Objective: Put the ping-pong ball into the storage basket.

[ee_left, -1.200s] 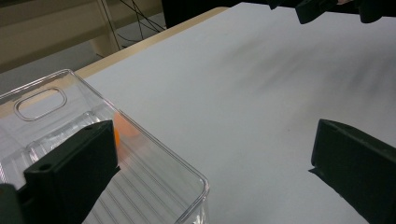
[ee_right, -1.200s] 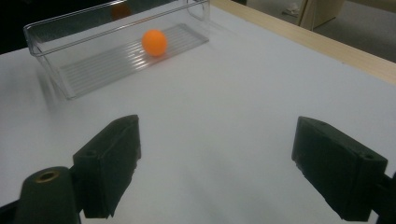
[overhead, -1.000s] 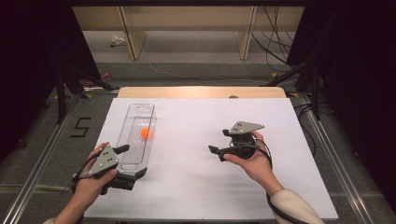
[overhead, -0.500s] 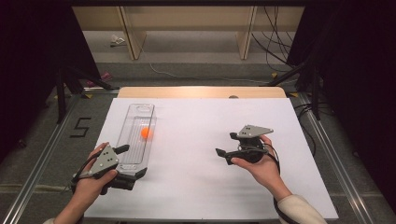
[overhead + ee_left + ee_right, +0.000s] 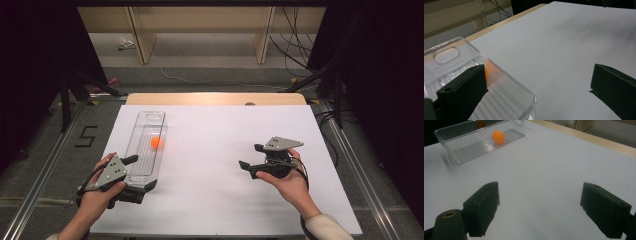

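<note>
A clear plastic tray [image 5: 146,131] lies lengthwise on the left of the white sheet [image 5: 215,135]. An orange ball [image 5: 156,142] rests inside it, about midway along. My left gripper [image 5: 141,173] is at the tray's near end and stands open. In the left gripper view [image 5: 536,87] one jaw is over the tray [image 5: 506,82], partly hiding the ball [image 5: 489,70], and the other is over the bare sheet. My right gripper [image 5: 251,157] is held over the sheet's right half, open, jaws pointing left towards the tray [image 5: 474,137] and ball [image 5: 498,136]. Nothing lies between its fingers [image 5: 549,207].
The table's wooden far edge [image 5: 215,98] shows beyond the sheet. Metal rails [image 5: 350,155] run along both sides on the floor, with a painted "5" [image 5: 86,136] at the left. Cables [image 5: 295,50] and shelf legs [image 5: 142,35] are at the back.
My right gripper has drifted right and a little nearer the table's front edge. The left gripper, tray and ball have stayed put.
</note>
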`<control>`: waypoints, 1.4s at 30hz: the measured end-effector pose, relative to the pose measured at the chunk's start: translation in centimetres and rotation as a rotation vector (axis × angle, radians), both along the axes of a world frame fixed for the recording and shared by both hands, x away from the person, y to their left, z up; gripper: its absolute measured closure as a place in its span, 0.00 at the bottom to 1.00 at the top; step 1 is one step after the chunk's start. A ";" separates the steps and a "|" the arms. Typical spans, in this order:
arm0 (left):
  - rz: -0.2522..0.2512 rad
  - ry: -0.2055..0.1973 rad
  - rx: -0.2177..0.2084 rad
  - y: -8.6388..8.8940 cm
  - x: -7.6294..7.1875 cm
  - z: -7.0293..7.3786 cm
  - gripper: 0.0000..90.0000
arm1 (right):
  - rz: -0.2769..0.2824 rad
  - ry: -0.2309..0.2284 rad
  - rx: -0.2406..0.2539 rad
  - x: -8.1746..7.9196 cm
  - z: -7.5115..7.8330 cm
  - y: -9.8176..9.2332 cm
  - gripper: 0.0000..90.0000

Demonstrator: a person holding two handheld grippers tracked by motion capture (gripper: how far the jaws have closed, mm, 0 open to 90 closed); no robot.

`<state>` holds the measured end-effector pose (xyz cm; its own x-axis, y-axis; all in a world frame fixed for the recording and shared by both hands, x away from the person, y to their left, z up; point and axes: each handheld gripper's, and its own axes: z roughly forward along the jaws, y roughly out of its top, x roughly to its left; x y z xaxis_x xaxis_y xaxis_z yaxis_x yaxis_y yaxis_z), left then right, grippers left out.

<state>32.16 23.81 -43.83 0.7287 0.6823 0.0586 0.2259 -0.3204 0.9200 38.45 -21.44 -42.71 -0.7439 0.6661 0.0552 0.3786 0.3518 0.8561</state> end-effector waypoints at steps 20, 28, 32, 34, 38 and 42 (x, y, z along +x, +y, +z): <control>0.002 -0.003 0.002 0.1 0.0 0.0 0.00 | -0.039 -0.004 0.004 -1.1 0.1 -2.0 0.18; 0.001 -0.003 0.003 0.1 0.0 0.0 0.00 | -0.048 -0.002 0.006 -1.3 0.1 -2.5 0.18; 0.001 -0.003 0.002 0.1 0.0 0.0 0.00 | -0.048 0.000 0.007 -1.4 0.0 -2.5 0.18; 0.001 -0.003 0.002 0.1 0.0 0.0 0.00 | -0.046 -0.002 0.008 -1.4 0.0 -2.5 0.18; 0.001 -0.004 0.003 0.0 0.0 0.0 0.00 | -0.043 -0.004 0.009 -1.4 0.0 -2.4 0.18; -0.001 -0.004 0.004 0.0 0.1 0.1 0.00 | -0.047 0.001 0.012 -1.4 0.0 -2.4 0.18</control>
